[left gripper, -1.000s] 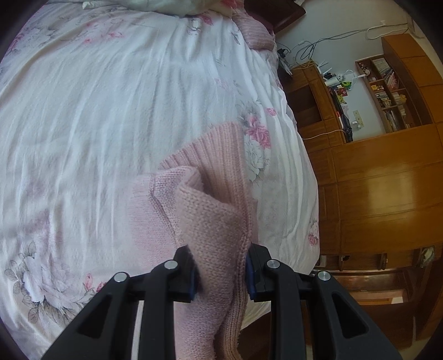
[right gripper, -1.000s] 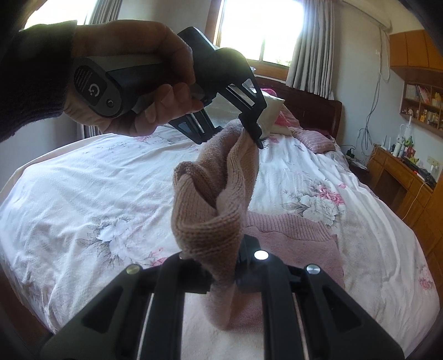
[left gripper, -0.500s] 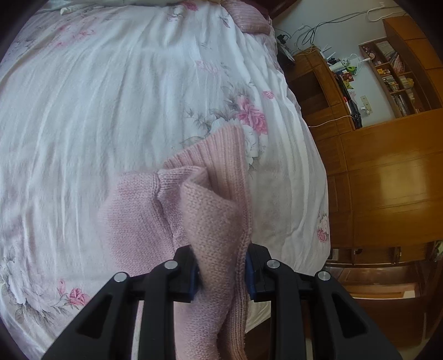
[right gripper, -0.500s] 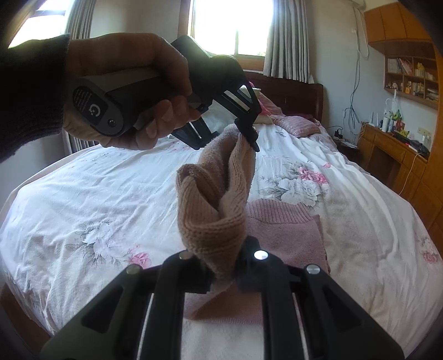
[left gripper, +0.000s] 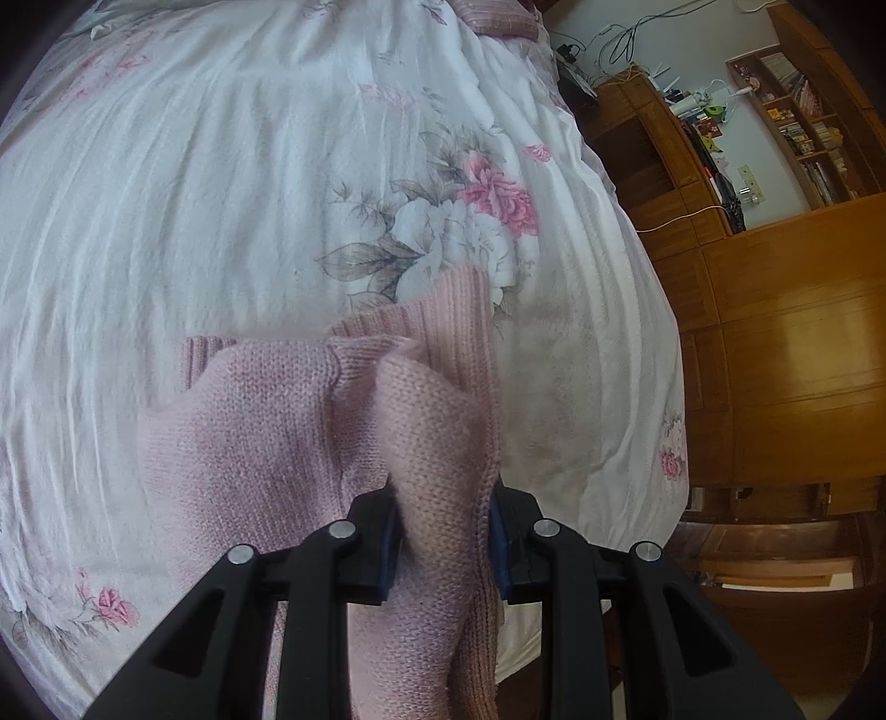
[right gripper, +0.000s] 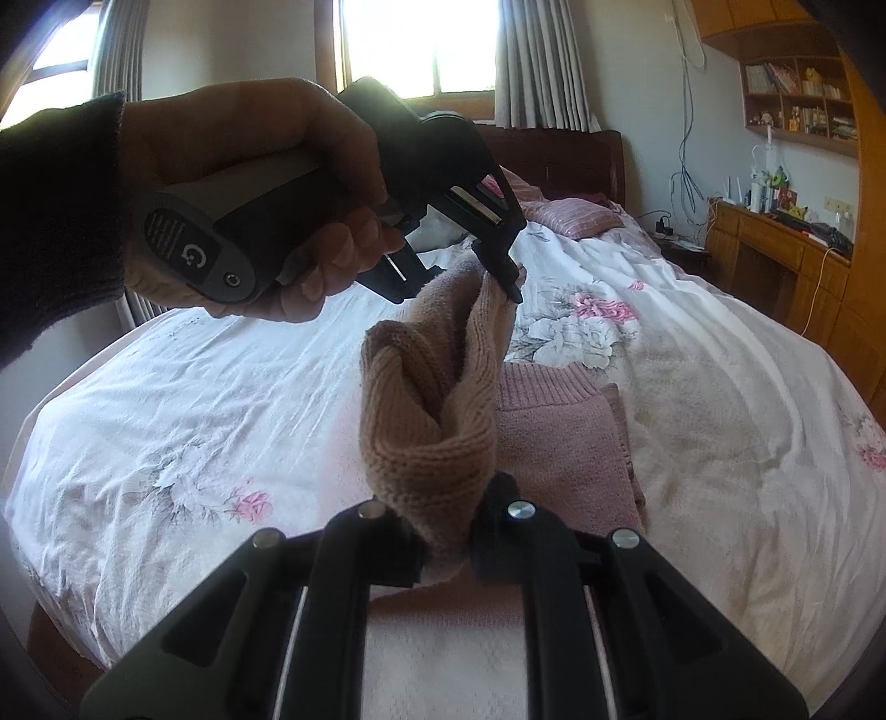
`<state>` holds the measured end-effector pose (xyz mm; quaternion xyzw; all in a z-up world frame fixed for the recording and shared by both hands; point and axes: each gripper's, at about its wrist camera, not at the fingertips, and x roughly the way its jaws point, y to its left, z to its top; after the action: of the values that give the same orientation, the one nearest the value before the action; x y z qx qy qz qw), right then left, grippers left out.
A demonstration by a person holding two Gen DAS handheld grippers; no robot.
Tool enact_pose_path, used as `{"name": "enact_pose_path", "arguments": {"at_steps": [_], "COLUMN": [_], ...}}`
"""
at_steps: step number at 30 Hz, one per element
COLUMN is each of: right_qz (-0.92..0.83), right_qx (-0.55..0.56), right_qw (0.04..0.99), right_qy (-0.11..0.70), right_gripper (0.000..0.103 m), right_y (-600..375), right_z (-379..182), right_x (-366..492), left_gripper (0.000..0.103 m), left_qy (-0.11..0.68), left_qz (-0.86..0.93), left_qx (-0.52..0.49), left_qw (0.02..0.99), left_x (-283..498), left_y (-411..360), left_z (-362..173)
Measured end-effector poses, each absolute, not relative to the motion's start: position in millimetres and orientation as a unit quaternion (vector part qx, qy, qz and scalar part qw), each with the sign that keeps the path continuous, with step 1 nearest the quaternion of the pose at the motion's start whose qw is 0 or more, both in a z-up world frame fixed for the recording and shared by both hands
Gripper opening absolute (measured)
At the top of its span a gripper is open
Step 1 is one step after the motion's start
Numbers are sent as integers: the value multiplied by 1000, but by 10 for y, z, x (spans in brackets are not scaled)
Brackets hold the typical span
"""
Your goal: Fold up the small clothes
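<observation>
A pink knitted sweater [left gripper: 266,432] lies partly on the floral bedsheet [left gripper: 166,194], with one edge lifted above the bed. My left gripper [left gripper: 443,545] is shut on a bunched fold of that edge. In the right wrist view my right gripper [right gripper: 447,545] is shut on the other end of the same raised fold [right gripper: 426,421]. Above and beyond it, the left gripper [right gripper: 498,277], held by a hand [right gripper: 260,194] in a dark sleeve, pinches the fold's far end. The rest of the sweater [right gripper: 559,443] lies flat beneath, ribbed hem away from me.
The bed fills both views, a pink striped pillow [right gripper: 576,216] at its headboard. A wooden desk [right gripper: 775,249] with cables and wall shelves [right gripper: 803,105] stand at the right of the bed. Wooden cabinets [left gripper: 786,343] run along the bed's right edge. Curtained windows [right gripper: 421,50] are behind.
Both grippers, still shut on the sweater's edge, have carried the raised fold forward over the bed towards the headboard. More of the sweater now lies flat under them.
</observation>
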<state>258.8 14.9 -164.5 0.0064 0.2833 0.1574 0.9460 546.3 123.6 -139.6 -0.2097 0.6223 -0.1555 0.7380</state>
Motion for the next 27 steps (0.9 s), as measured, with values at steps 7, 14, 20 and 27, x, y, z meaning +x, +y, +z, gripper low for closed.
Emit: {"name": "enact_pose_path", "arguments": {"at_steps": [7,14,20,27], "right_qz": [154,149,171,179], "right_qx": [37,59,119,172], "right_qw": [941,936,920,899], "right_qy": [300,314,333,360], "right_gripper": [10,10,10,10], "right_y": [-116,-350,-625,-920], "right_z": [-1802,-1985,-2182,-2405], "right_x": [2637,2633,2711,2752], "left_gripper": [26,26,26,26], "left_qy": [627,627,619,612], "left_qz": [-134,-107,-75,-56], "left_qx": [-191,-155,-111,-91], "left_qw": [744,756,774,783], "left_x": [5474,5468,5476,5440], "left_y": [973,665,395,126], "left_z": [-1557,-1692,-1795,-1978]}}
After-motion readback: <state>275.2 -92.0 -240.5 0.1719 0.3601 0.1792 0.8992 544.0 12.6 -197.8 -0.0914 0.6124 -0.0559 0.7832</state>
